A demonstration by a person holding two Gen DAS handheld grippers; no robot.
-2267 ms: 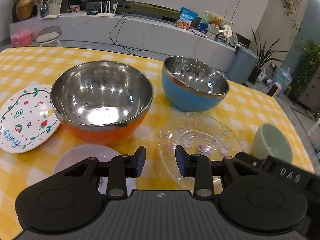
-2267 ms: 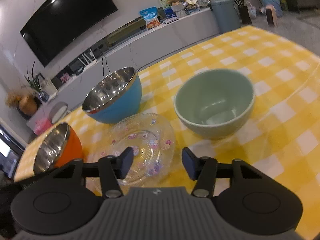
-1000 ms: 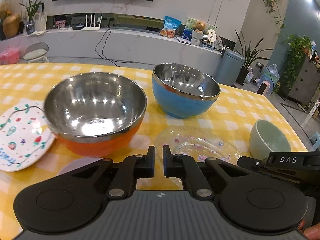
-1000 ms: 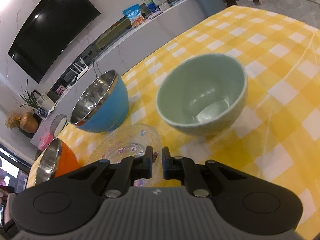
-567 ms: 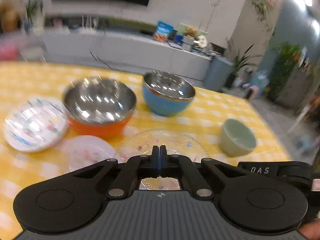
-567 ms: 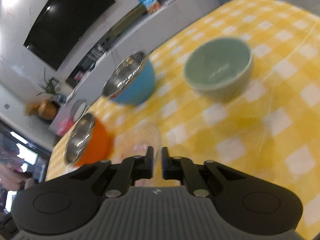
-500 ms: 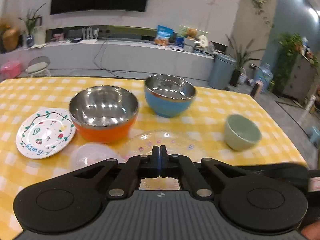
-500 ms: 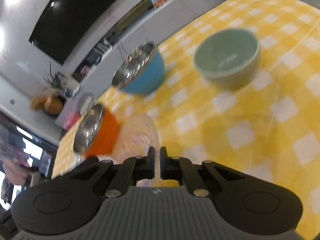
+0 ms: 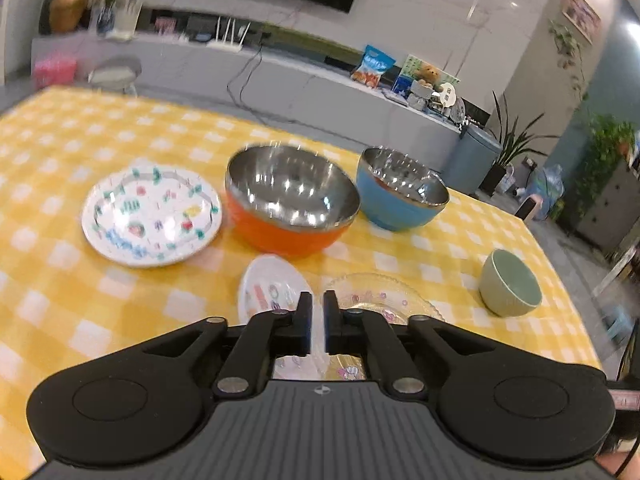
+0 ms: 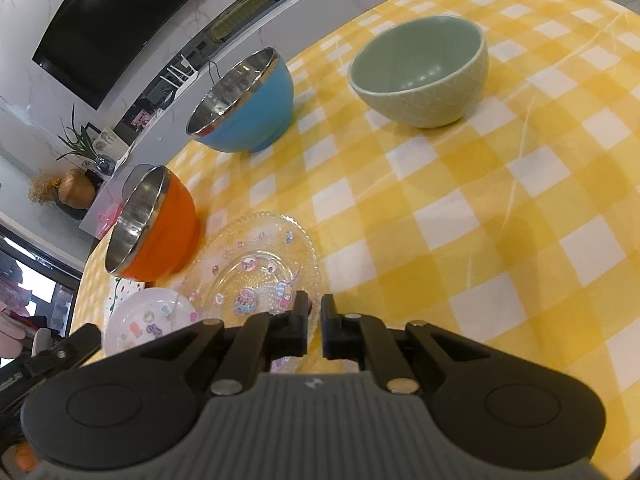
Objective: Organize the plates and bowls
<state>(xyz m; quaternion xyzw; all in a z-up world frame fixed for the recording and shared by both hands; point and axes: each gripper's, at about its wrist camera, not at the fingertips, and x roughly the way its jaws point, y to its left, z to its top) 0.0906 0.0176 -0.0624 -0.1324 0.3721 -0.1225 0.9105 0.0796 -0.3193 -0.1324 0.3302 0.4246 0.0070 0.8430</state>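
On the yellow checked tablecloth [image 9: 60, 280] stand an orange steel bowl [image 9: 290, 204], a blue steel bowl [image 9: 400, 192] and a small green bowl [image 9: 510, 282]. A white fruit-pattern plate [image 9: 152, 216] lies at the left. A small white plate [image 9: 270, 294] and a clear glass plate [image 9: 380, 300] lie nearest. My left gripper [image 9: 317, 324] is shut and empty above the gap between them. My right gripper [image 10: 315, 324] is shut and empty over the near rim of the glass plate [image 10: 256, 268]. The right wrist view also shows the green bowl [image 10: 420, 68], the blue bowl [image 10: 244, 100] and the orange bowl [image 10: 152, 224].
The table's right edge drops to the floor just past the green bowl. A grey media bench [image 9: 280, 84] with snack bags, plants and a TV stands behind the table. The left gripper's body [image 10: 44, 360] shows at the lower left of the right wrist view.
Both grippers closed from open about two seconds ago. The left view has swung left and tilted. The right gripper has dropped closer to the glass plate.
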